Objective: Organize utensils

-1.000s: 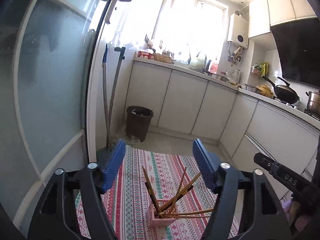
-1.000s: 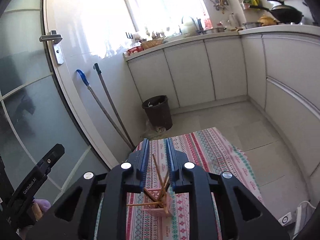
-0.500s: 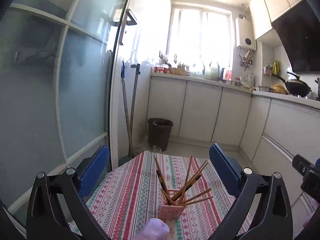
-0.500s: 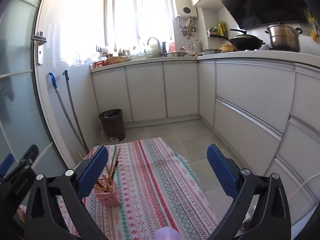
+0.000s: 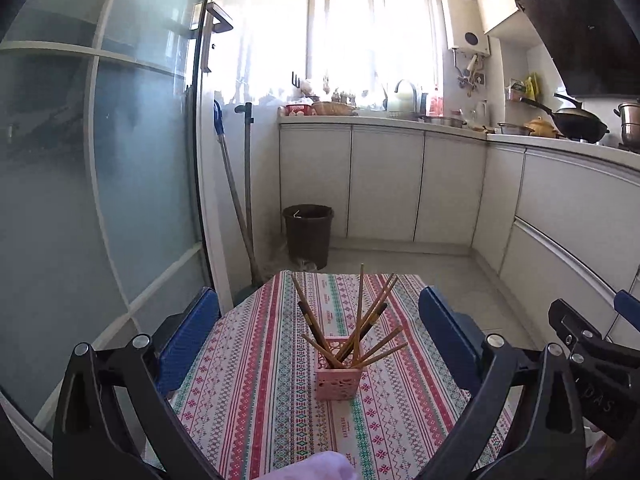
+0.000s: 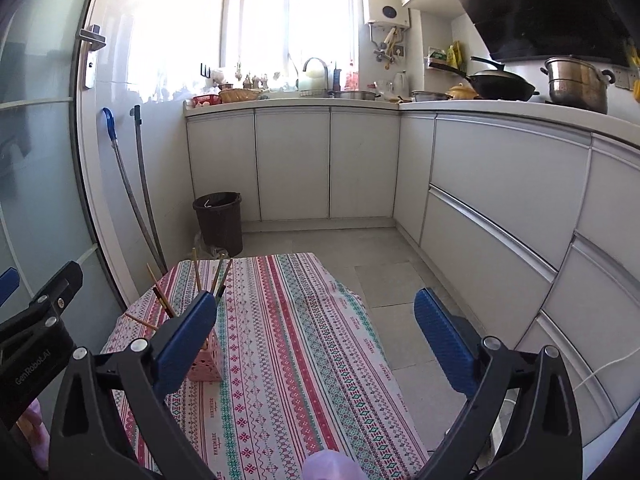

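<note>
A pink perforated holder (image 5: pixel 338 368) stands on a table under a striped patterned cloth (image 5: pixel 256 380), with several wooden chopsticks (image 5: pixel 360 312) fanning out of it. My left gripper (image 5: pixel 320 320) is open wide, its blue pads well apart on either side of the holder and short of it, touching nothing. In the right wrist view the holder (image 6: pixel 206 364) sits at the left, partly hidden behind the left blue pad, with chopsticks (image 6: pixel 196 272) rising above it. My right gripper (image 6: pixel 316 320) is open over the bare cloth (image 6: pixel 300 340), empty.
A dark waste bin (image 5: pixel 308 236) stands on the floor beyond the table, beside two mop handles (image 5: pixel 236 200) leaning at a glass door (image 5: pixel 100 200). White cabinets (image 6: pixel 500 184) run along the back and right. A pale purple thing (image 5: pixel 320 466) shows at the bottom edge.
Both grippers have opened wide; the right one was nearly shut around a chopstick over the holder. Both have drawn back from the holder, and the right one now points to its right.
</note>
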### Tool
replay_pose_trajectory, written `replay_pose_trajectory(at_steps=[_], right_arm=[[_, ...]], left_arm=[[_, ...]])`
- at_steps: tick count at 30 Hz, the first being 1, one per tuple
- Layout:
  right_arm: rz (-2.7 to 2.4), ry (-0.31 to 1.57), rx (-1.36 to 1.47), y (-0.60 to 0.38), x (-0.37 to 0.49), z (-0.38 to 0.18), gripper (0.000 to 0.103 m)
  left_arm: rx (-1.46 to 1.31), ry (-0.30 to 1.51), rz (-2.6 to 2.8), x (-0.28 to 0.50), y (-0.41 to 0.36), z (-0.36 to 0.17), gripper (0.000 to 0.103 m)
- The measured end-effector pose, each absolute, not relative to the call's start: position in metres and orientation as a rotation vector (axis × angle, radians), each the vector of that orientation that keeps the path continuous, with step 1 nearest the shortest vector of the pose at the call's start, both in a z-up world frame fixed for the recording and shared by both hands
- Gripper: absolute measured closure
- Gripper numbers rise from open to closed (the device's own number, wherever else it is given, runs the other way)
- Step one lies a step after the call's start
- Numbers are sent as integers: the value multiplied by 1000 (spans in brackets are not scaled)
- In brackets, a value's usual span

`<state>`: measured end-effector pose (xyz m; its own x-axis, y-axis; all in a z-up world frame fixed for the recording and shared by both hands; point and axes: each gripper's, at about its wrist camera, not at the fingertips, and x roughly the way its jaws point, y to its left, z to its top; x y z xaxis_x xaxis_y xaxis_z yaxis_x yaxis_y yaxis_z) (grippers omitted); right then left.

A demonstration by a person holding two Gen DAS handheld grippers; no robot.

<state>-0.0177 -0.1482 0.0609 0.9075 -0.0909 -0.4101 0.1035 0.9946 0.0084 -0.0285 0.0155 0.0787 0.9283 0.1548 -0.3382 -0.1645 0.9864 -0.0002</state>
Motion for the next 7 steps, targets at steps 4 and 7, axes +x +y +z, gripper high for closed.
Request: replay_pose_trajectory(at_steps=[4, 7], right_arm=[[-108, 444, 47, -155, -11, 57, 7], [-112, 459, 49, -156, -10, 52, 7]], left_arm=[[-24, 381, 175, -25, 11, 74, 7], [-16, 390, 175, -24, 7, 72, 7]])
